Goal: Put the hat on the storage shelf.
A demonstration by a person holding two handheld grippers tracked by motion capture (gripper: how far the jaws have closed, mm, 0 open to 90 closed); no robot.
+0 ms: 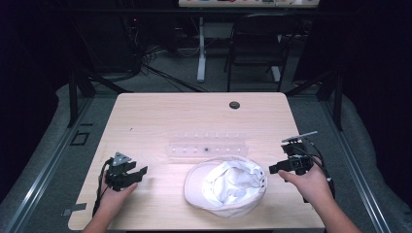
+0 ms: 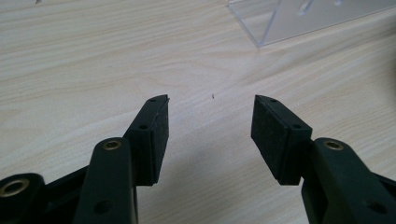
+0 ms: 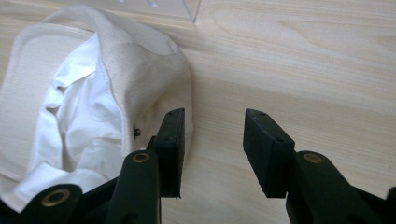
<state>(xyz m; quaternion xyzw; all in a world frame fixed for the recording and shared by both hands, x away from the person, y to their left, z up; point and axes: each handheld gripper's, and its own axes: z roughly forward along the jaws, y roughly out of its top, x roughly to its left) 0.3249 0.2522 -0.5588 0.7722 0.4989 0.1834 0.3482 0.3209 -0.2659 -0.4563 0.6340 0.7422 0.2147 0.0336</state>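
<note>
A white cap lies upside down on the wooden table, its lining facing up and its brim toward the near edge. In the right gripper view the cap sits just left of my right gripper, which is open and empty. From the high view my right gripper hovers close to the cap's right side. My left gripper is held over bare table well left of the cap. Its jaws stand open in the left gripper view, with only wood between them.
A clear acrylic rack with small pegs stands just behind the cap; its corner appears beyond the left jaws. A round cable hole lies near the far edge. A chair and a desk leg stand beyond the table.
</note>
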